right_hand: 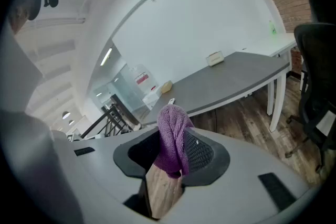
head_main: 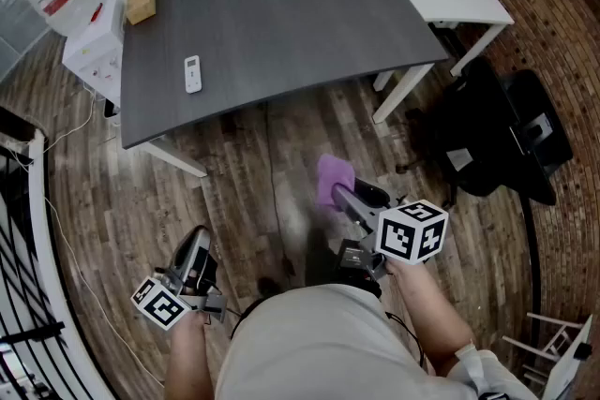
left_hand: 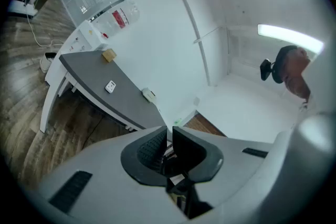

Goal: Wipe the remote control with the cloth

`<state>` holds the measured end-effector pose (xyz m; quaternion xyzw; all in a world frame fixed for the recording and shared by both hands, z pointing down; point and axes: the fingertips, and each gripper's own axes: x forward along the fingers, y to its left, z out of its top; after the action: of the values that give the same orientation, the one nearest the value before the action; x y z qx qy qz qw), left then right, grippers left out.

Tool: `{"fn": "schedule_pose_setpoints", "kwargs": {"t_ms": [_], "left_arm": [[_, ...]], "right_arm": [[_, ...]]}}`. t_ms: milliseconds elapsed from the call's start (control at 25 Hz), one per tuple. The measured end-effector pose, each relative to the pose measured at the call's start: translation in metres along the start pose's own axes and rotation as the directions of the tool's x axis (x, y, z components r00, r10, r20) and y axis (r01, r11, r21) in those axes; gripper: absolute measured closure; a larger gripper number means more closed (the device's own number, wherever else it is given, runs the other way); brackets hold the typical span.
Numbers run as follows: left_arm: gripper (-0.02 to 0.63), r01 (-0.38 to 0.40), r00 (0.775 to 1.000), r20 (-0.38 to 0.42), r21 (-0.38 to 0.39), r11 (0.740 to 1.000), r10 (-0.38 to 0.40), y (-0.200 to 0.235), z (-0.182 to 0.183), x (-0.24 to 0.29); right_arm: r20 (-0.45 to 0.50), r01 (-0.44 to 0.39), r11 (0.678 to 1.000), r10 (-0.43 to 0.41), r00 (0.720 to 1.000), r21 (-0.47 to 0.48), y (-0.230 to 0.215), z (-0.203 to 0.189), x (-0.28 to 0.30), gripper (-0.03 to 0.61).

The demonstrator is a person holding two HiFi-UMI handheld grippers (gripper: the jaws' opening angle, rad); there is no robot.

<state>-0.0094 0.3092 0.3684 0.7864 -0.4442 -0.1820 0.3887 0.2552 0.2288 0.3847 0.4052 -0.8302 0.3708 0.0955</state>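
Approach step, as I judge: grey desk (head_main: 281, 23) is lying well apart, ahead. Right gripper (head_main: 343, 195) is pinching purple cloth (head_main: 333, 175). Left gripper (left_hand: 169, 136) is pressing its jaws together, empty. Remote control (head_main: 192, 74) is lying on desk at 11 o'clock. Next move is probably calling for stepping closer and lowering cloth onto remote. Remote's buttons are too small to make out.

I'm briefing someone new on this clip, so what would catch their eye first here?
The purple cloth, pinched in the jaws of the right gripper over the wooden floor, stands out most. Next comes the small white remote control, lying near the left end of the dark grey table, far from the cloth.
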Motion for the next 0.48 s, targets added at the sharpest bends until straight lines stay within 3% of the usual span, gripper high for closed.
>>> {"fn": "schedule_pose_setpoints", "kwargs": {"t_ms": [200, 480], "left_arm": [[0.601, -0.021, 1.0, -0.018, 0.022, 1.0, 0.022, -0.004, 0.009, 0.069], [0.601, -0.124, 0.992, -0.002, 0.015, 0.992, 0.124, 0.015, 0.019, 0.097]], "right_arm": [[-0.009, 0.03, 1.0, -0.03, 1.0, -0.007, -0.044, 0.043, -0.006, 0.446], [-0.09, -0.008, 1.0, 0.008, 0.996, -0.002, -0.066, 0.05, 0.031, 0.446]]}}
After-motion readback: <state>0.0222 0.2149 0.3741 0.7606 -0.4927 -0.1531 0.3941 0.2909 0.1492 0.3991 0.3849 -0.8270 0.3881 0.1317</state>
